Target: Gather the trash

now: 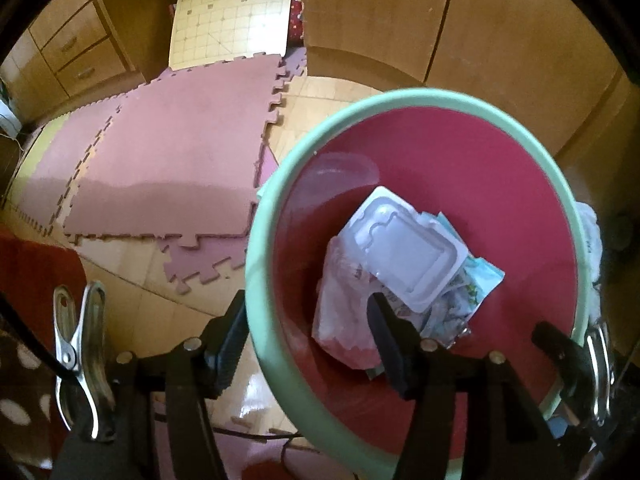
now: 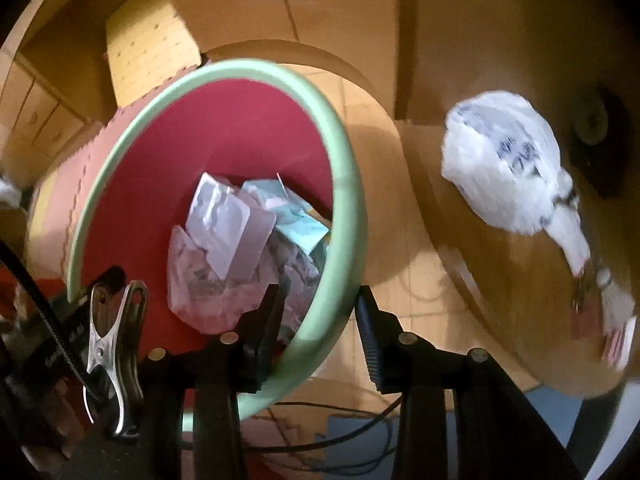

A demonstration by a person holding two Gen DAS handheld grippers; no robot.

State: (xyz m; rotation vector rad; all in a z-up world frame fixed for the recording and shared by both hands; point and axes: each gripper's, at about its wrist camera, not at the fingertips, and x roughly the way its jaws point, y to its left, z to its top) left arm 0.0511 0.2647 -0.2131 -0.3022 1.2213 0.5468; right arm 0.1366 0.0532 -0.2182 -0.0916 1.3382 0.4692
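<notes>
A bin with a red inside and a mint-green rim [image 1: 276, 184] stands on the floor. It holds a white plastic blister tray [image 1: 404, 248], crumpled clear wrappers [image 1: 344, 312] and a blue-and-white packet [image 1: 476, 280]. My left gripper [image 1: 306, 304] is open and straddles the bin's left rim, one finger outside and one inside above the wrappers. My right gripper [image 2: 319, 294] is open and straddles the bin's right rim [image 2: 348, 208], with a gap beside the outer finger. The same trash [image 2: 228, 224] shows in the right wrist view. A knotted white plastic bag [image 2: 504, 168] lies on a round wooden table [image 2: 500, 280].
Pink foam puzzle mats [image 1: 172, 168] cover the floor left of the bin. Wooden cupboards [image 1: 500, 32] and drawers [image 1: 76, 52] stand behind. A red dotted cloth [image 1: 24, 320] lies at the lower left. Black cables [image 2: 340, 440] run over the floor under the right gripper.
</notes>
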